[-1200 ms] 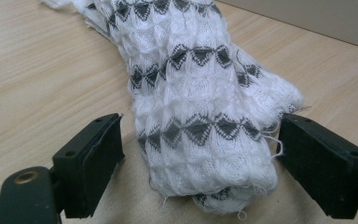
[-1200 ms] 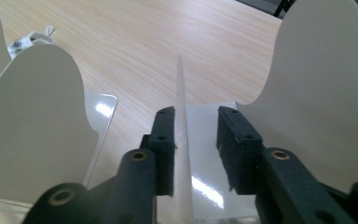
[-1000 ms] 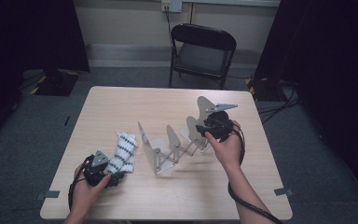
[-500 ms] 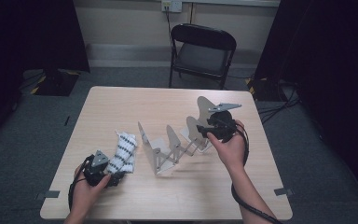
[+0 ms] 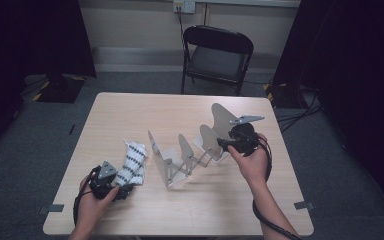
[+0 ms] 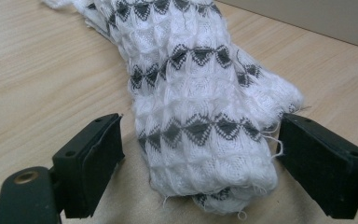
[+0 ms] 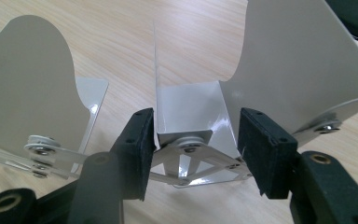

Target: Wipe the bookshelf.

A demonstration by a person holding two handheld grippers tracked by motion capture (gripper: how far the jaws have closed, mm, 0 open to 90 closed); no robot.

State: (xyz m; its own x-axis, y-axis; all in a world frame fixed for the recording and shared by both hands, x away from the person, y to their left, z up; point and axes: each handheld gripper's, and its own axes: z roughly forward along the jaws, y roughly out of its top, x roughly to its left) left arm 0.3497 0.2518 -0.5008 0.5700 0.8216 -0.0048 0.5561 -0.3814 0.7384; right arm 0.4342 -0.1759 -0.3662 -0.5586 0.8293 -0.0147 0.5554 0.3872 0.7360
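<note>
My left claw [image 6: 200,154] stands open around the rolled white cloth [image 5: 131,163] at the table's [image 5: 130,107] near left. My right claw [image 7: 193,149], just opening, straddles the metal rack's [image 5: 190,155] hinge; I should steady it before lifting the cloth.

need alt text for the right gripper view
The right gripper has its two black jaws either side of the base of a folding grey metal divider rack, whose upright plates rise at left and right. Behind lies the light wooden table.
</note>
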